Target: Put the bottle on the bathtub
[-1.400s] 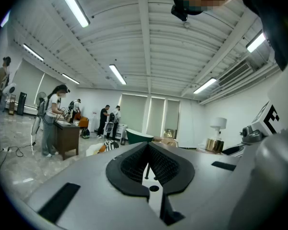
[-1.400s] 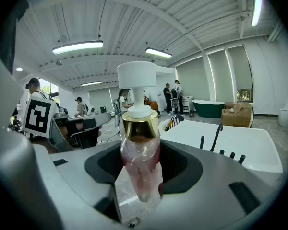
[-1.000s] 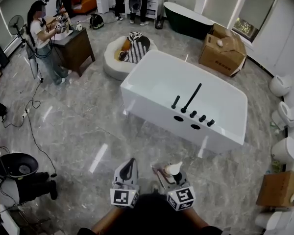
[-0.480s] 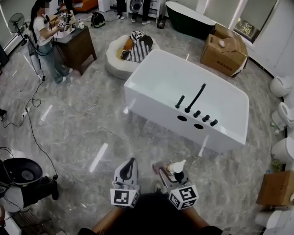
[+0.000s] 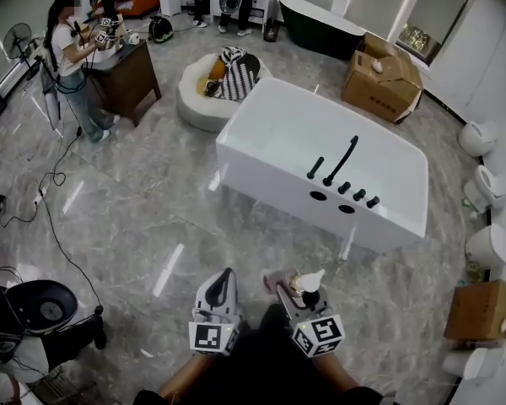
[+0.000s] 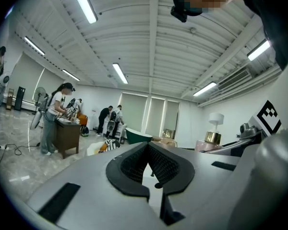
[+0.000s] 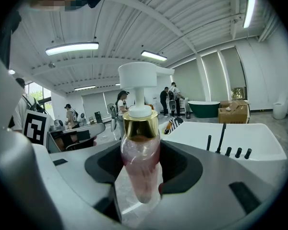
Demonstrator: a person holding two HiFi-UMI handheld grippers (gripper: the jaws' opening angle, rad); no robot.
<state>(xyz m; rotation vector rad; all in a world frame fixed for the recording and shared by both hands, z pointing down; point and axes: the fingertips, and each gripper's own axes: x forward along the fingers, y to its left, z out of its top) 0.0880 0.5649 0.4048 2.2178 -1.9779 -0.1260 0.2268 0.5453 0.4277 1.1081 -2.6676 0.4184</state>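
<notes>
Pink pump bottle (image 7: 140,159) upright, long axis vertical, white pump on top, spout toward the right in the right gripper view, body pinched between right gripper (image 5: 298,288) fingers (image 7: 183,166), short of white bathtub (image 5: 274,184), left gripper (image 6: 149,164) fingers pressed together, empty.

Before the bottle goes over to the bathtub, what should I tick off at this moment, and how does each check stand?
1. Grip: ok. The right gripper has its jaws closed on the bottle, below the gold collar.
2. Bottle upright: ok. The pump head is on top.
3. Left gripper free: ok. Its jaws are together with nothing between them.
4. Bathtub within reach: not ok. It stands ahead, with open floor between it and both grippers.
5. Landing spot: ok. The ledge beside the faucet has bare room.
6. Path: ok. Nothing lies on the floor between.
</notes>
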